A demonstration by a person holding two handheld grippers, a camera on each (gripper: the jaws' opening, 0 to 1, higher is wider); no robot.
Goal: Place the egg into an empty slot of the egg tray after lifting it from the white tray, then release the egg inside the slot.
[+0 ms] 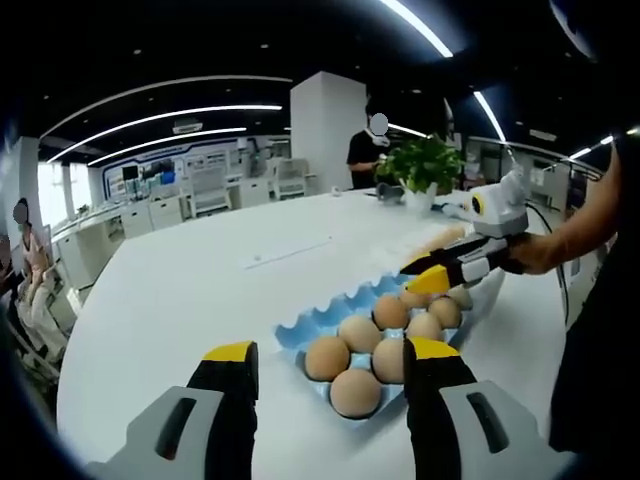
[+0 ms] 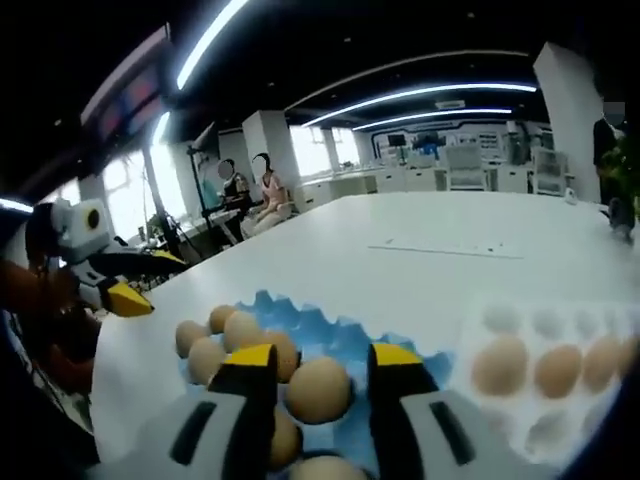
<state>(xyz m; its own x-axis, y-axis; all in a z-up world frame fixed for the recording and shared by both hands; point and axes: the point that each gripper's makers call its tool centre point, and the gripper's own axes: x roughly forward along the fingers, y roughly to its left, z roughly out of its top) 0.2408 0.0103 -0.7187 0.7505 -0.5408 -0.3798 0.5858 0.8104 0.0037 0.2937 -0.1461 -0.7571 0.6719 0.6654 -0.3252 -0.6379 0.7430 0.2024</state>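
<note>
Egg [image 2: 318, 390] sits pinched between the right gripper [image 2: 320, 385] fingers, over the blue egg tray [image 2: 330, 330], white tray [image 2: 560, 340] just right of them. Lower it square into a free slot, then part. Left gripper [image 1: 330, 375] fingers are spread, empty, eggs [image 1: 375, 350] just beyond them

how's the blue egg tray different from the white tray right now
The blue egg tray is bright blue with a wavy, scalloped rim; the white tray is pale and blends into the table. The blue egg tray sits under the right gripper, which has an egg between its jaws; the white tray lies off to one side. Both hold brown eggs in slots.
</note>
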